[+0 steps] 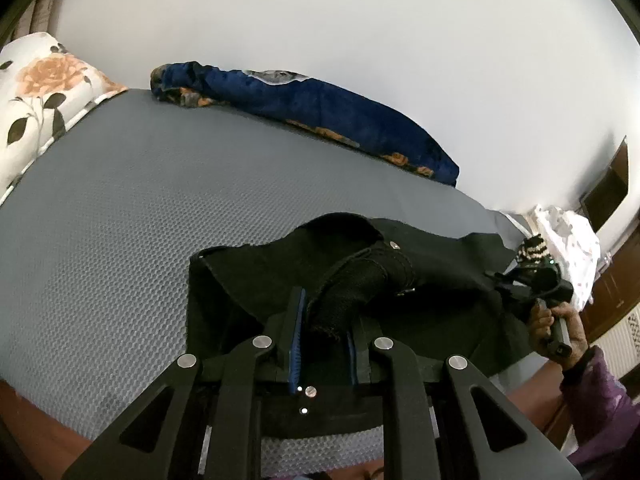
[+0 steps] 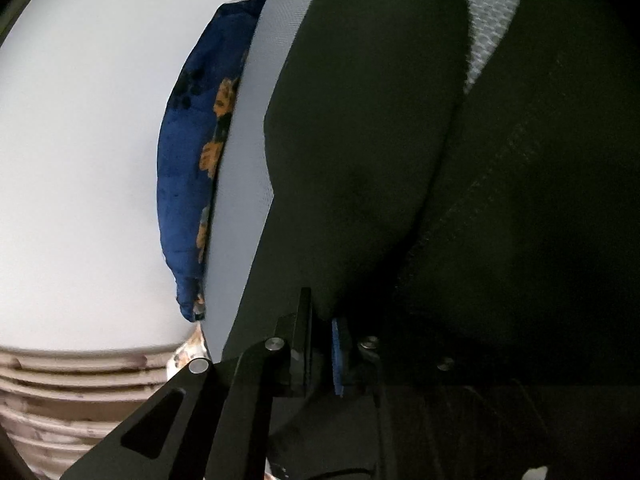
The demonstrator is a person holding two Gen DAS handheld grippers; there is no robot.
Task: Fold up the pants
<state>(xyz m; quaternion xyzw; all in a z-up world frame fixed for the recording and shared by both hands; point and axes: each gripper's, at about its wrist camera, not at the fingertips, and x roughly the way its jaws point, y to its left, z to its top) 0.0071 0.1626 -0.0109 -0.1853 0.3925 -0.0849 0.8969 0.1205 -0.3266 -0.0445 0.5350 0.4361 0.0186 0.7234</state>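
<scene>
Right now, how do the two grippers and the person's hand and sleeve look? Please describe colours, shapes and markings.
The left gripper is matte black, with angular link arms with triangular cut-outs, round silver pivot pins and blue ribbed pads. The right gripper has the same black links, silver pins and a blue pad. The right hand is bare, with a purple sleeve.
</scene>
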